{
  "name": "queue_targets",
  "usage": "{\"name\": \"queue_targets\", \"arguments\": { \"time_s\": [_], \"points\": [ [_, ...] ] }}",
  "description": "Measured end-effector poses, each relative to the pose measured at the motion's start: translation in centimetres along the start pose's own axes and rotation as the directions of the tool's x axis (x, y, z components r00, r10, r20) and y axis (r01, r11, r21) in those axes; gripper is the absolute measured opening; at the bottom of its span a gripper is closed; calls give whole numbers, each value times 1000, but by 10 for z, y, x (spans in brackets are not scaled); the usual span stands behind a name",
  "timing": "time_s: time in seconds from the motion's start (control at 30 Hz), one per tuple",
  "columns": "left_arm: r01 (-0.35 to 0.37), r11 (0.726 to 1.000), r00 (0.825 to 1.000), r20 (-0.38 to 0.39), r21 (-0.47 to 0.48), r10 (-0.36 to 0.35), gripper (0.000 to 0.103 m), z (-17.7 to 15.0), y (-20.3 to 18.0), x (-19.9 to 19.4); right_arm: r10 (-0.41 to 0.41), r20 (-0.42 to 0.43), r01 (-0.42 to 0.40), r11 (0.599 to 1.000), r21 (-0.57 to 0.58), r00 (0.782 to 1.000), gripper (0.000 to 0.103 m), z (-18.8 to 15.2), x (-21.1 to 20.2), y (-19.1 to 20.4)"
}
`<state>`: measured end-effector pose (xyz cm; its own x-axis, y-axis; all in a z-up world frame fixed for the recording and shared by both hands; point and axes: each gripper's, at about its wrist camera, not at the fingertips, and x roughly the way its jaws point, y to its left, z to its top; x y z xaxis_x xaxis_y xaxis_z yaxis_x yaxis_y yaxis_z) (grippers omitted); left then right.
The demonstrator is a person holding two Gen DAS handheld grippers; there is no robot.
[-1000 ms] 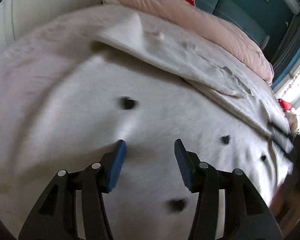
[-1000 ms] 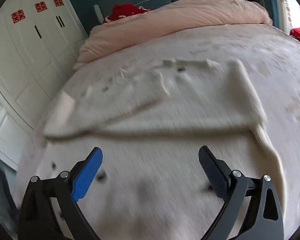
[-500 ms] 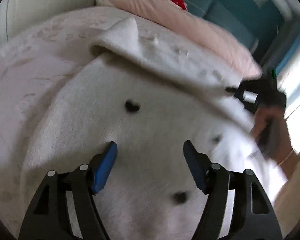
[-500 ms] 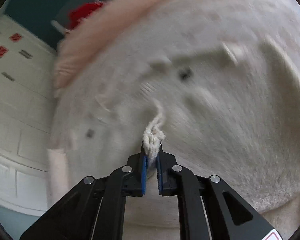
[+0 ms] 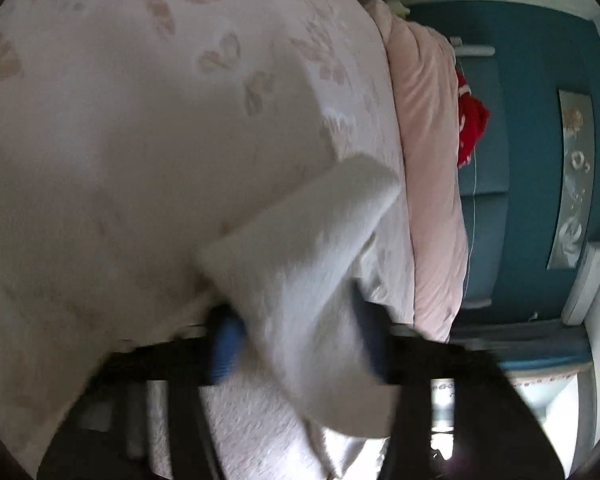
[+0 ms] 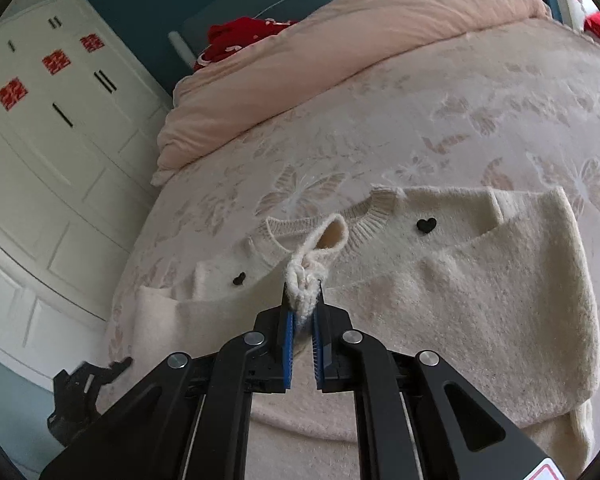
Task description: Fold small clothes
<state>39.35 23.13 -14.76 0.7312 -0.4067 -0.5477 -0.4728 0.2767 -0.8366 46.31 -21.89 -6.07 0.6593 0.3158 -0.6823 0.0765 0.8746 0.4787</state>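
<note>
The right claw (image 6: 303, 300) is pinched shut on a bunched wad of the cream sweater (image 6: 460, 300), whose folded body lies on the butterfly-patterned bed (image 6: 480, 112), long axis running left to right across the right wrist view and ribbed neckline (image 6: 364, 216) turned toward the far pink duvet (image 6: 340, 60). The left claw (image 5: 296, 340), badly blurred, has a thick fold of the same sweater (image 5: 300, 248) between its blue pads (image 5: 224, 344) and seems closed on it, the fold rising away toward the pink duvet (image 5: 428, 160).
</note>
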Motion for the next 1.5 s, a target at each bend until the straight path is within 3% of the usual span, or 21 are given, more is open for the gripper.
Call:
{"name": "queue_targets", "arguments": {
  "time_s": [0.07,0.17,0.23,0.3,0.37,0.43,0.5,0.63,0.73,0.77,0.83,0.87,0.9,0.93,1.0,1.1,1.17,1.23,1.27,1.4,1.5],
  "points": [
    [22,995,999,41,93,-26,11,4,-26,-10,38,82,-38,999,-11,996,7,15,-24,6],
    [35,972,996,75,233,-53,13,-2,-58,-19,105,237,-98,994,-40,966,7,35,-76,13],
    [9,955,998,61,297,-28,13,-12,-63,-10,69,278,-54,997,-63,958,7,32,-89,3],
    [-82,929,996,62,361,64,13,-27,-57,10,-61,182,68,997,-34,981,7,10,-59,-34],
    [-163,915,987,53,369,154,13,-40,-38,31,-166,42,165,986,22,985,7,-16,-20,-76],
    [-181,927,983,41,328,177,11,-45,-13,37,-185,-42,188,976,106,982,7,-43,0,-114],
    [-154,926,988,65,344,141,11,-47,-7,35,-144,-25,146,979,143,989,7,-52,-3,-123],
    [-188,877,981,119,441,151,11,-59,-12,38,-162,-21,163,983,81,987,8,-48,-1,-116],
    [-220,830,973,181,512,146,11,-72,-15,40,-145,-33,148,985,93,989,23,-47,3,-114],
    [-219,830,973,183,513,143,11,-69,-13,41,-128,-34,131,987,97,991,34,-47,4,-114],
    [-201,835,975,183,512,123,12,-66,-10,41,-125,-37,128,987,93,991,37,-45,8,-108],
    [-193,838,977,182,511,114,12,-65,-8,41,-134,-44,137,987,80,990,17,-44,11,-104],
    [-181,841,978,180,509,102,12,-64,-7,40,-127,-43,129,989,68,991,10,-40,11,-99],
    [-176,843,979,178,508,97,12,-63,-6,39,-96,-13,97,993,65,995,9,-33,3,-91],
    [-177,839,979,182,514,95,12,-64,-6,40,-33,127,29,999,31,991,9,-17,-34,-69],
    [-182,828,977,190,531,93,14,-65,-7,42,-49,234,55,998,-17,971,8,-13,-61,-63],
    [-188,820,976,193,540,97,15,-67,-7,43,-127,178,130,992,-5,976,8,-19,-44,-82],
    [-196,815,975,199,546,102,15,-69,-7,42,-196,5,195,979,50,981,8,-32,-4,-116],
    [-200,812,974,201,548,104,15,-69,-7,42,-198,-20,199,978,58,980,8,-37,1,-122],
    [-205,809,972,211,551,103,15,-70,-6,42,-105,89,100,993,64,990,8,-36,-25,-106],
    [-224,815,967,228,534,117,13,-69,-9,37,-155,14,154,987,46,988,8,-40,-8,-113]
  ]
}}
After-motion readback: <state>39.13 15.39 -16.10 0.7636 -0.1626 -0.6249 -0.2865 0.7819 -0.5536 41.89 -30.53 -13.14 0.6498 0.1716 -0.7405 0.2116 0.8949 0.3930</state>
